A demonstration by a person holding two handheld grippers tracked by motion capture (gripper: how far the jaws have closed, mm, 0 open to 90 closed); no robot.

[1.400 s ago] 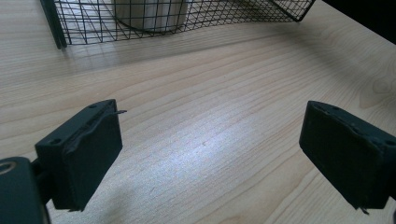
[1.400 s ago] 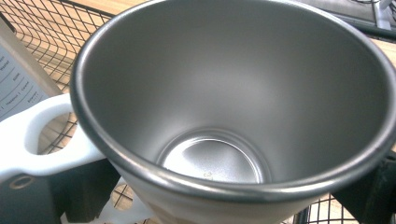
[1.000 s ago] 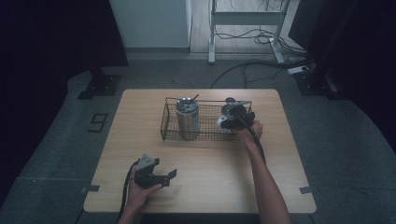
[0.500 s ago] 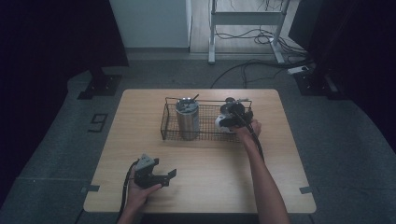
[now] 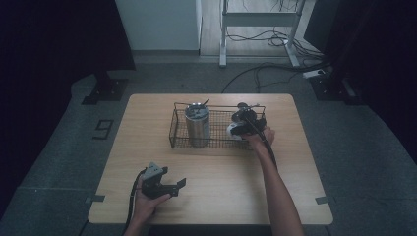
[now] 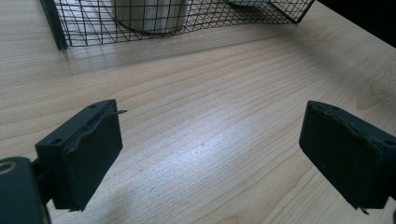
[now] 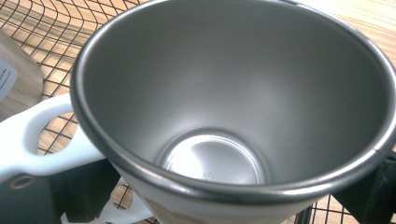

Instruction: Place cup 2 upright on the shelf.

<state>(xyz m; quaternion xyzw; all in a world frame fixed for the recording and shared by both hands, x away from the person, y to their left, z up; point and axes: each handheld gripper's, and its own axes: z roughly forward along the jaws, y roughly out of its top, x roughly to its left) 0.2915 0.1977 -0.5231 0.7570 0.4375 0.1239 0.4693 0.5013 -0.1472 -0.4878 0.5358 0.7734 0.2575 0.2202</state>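
A white mug [image 5: 233, 130] with a steel inside [image 7: 224, 93] and a white handle [image 7: 32, 135] sits tilted in the right end of a black wire basket [image 5: 177, 132]. My right gripper [image 5: 243, 123] is shut on it, with black fingers [image 7: 84, 186] pressed on either side of its wall. A steel tumbler [image 5: 197, 125] with a lid stands upright in the basket's left half. My left gripper [image 5: 176, 188] rests low over the table's front left, its jaws [image 6: 210, 154] wide apart over bare wood with nothing between them.
The basket [image 6: 84, 23] and tumbler [image 6: 149, 14] lie ahead of the left gripper. The wooden table [image 5: 295, 196] has free room in front of the basket. Cables and a metal stand are on the floor beyond the table's far edge.
My right hand with the mug has shifted only very slightly at the basket. The left gripper has stayed still.
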